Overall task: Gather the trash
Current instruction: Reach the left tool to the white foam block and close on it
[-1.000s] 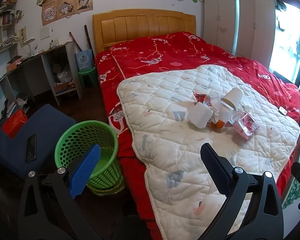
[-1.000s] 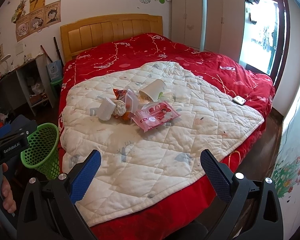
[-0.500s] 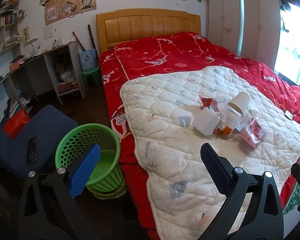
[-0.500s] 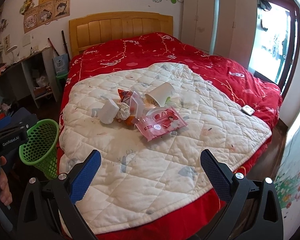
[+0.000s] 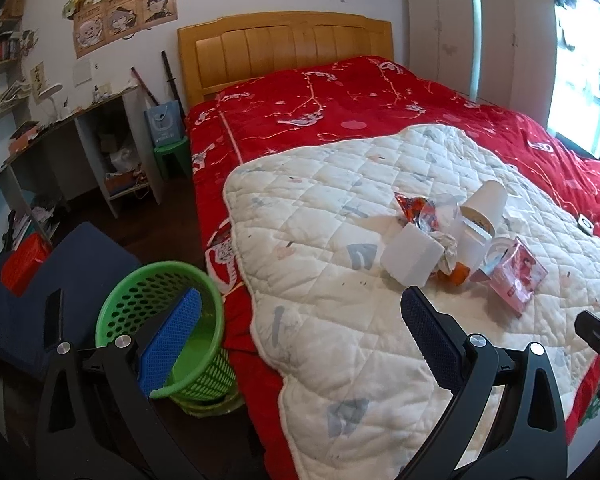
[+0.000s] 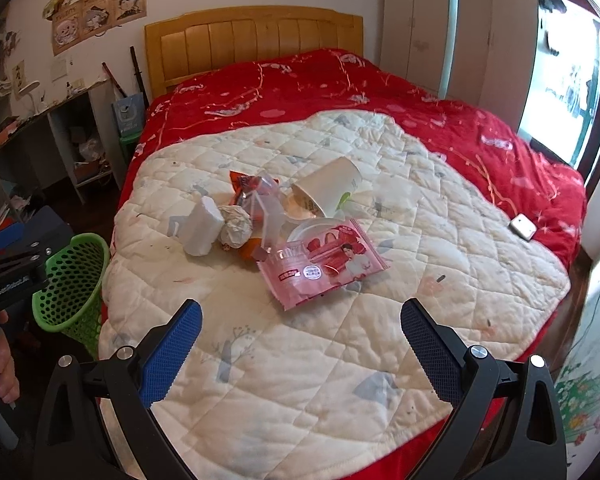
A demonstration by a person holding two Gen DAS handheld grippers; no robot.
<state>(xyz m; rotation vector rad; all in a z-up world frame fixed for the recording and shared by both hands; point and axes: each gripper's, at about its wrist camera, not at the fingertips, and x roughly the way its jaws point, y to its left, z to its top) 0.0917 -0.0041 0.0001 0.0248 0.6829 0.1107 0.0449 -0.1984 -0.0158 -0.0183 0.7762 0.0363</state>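
Two grippers, left (image 5: 300, 336) and right (image 6: 298, 336), hang with jaws spread wide, holding nothing. At the right one's 12 o'clock one trash pile (image 6: 284, 220) lies on the white quilt (image 6: 300, 380): one paper cup (image 6: 332, 190), one pink wrapper (image 6: 324, 264), one white roll (image 6: 202, 226). One green basket (image 5: 140, 300) stands on the floor at the left one's 10 o'clock, nothing visible inside.

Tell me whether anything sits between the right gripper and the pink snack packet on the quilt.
Nothing visible does. The right gripper is open and empty, and only bare white quilt lies between it and the pink snack packet. The rest of the trash, including the paper cup, lies beyond the packet.
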